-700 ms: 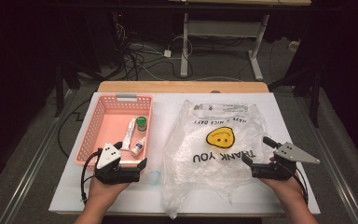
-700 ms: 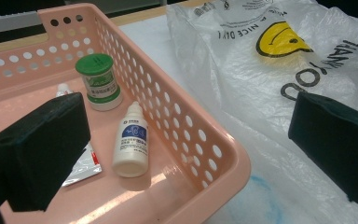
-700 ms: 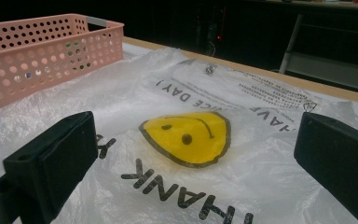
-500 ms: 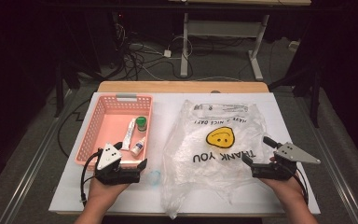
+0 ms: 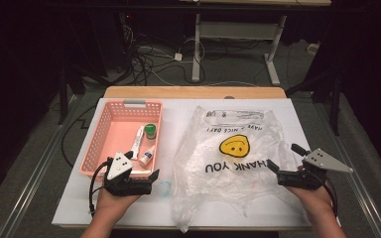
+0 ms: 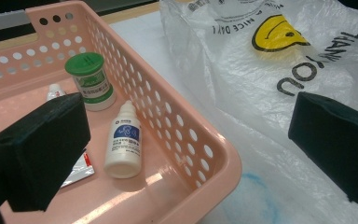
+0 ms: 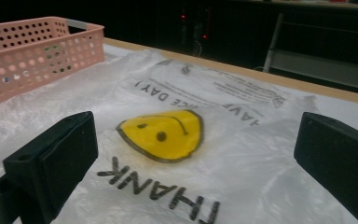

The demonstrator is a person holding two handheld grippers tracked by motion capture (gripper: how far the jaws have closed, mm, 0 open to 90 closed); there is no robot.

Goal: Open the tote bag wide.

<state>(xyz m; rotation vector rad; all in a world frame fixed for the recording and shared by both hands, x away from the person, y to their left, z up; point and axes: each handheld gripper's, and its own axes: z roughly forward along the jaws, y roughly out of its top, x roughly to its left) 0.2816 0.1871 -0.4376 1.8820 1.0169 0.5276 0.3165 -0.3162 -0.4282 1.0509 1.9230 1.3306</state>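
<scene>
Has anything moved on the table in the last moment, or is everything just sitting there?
Nothing has visibly changed. The left gripper still rests open by the near corner of the pink basket, the right gripper open at the edge of the plastic bag. The small bottles lie in the basket as before.

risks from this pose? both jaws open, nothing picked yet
1. The plastic bag lies flat and crumpled; the right gripper may pinch both layers, so it wouldn't open.
2. The dropper bottle lies close to the basket wall; the left gripper could catch the wall when reaching in.
3. The green-capped jar stands close behind the bottle and could get knocked.
</scene>
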